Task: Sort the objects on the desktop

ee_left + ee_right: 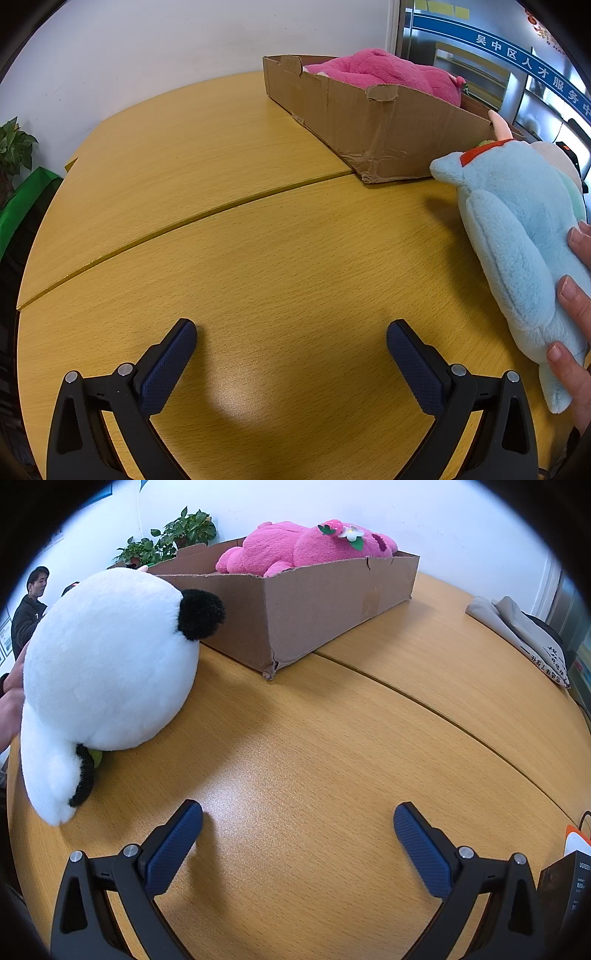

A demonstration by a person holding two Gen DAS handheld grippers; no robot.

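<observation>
With both the left gripper (291, 332) and right gripper (298, 814) held wide and empty, the panda plush (107, 672) is judged next to be grasped and boxed in the cardboard box (314, 609).

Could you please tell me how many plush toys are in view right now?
2: a pink plush lying in the cardboard box, and a white and blue plush on the table beside it, held by a hand.

Cardboard box (314, 605) stands on the bench (332, 757), toward its rear. One plush toy (306, 548) lies inside the box. A second plush toy (107, 664) sits on the bench, just before the box's near-left corner. Potted plants (173, 539) stand behind the box.
</observation>
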